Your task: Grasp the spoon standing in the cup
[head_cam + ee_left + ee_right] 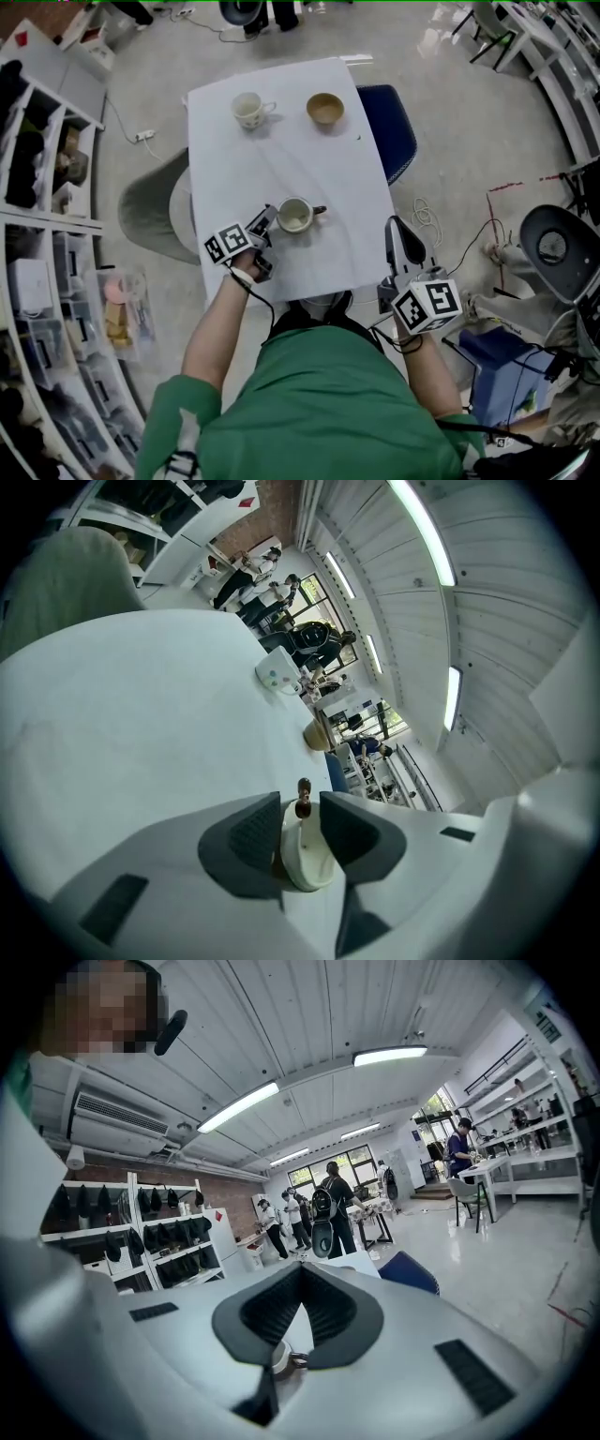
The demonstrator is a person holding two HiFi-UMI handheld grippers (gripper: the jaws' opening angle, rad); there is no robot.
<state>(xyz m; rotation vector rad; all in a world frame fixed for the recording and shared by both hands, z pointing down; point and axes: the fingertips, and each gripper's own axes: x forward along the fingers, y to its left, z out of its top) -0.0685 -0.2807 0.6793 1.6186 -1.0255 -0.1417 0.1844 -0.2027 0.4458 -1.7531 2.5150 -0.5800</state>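
A cream cup (293,216) stands on the near half of the white table (291,159). The spoon (319,210) rests in it, its dark end leaning out over the rim toward the right. The left gripper (266,223) meets the cup from the left. Its own view shows both pads pressed against the cup's sides, with the spoon's end beyond them and clear of the pads. The right gripper (397,230) hangs just off the table's right edge, its jaws closed tip to tip on nothing. At the far end stand a second cup (249,109), handle to the right, and beside it a brown bowl (324,109); what they hold cannot be made out. Bare table lies between them and the near cup. A blue chair (392,127) stands against the right edge and a grey chair (148,208) against the left.
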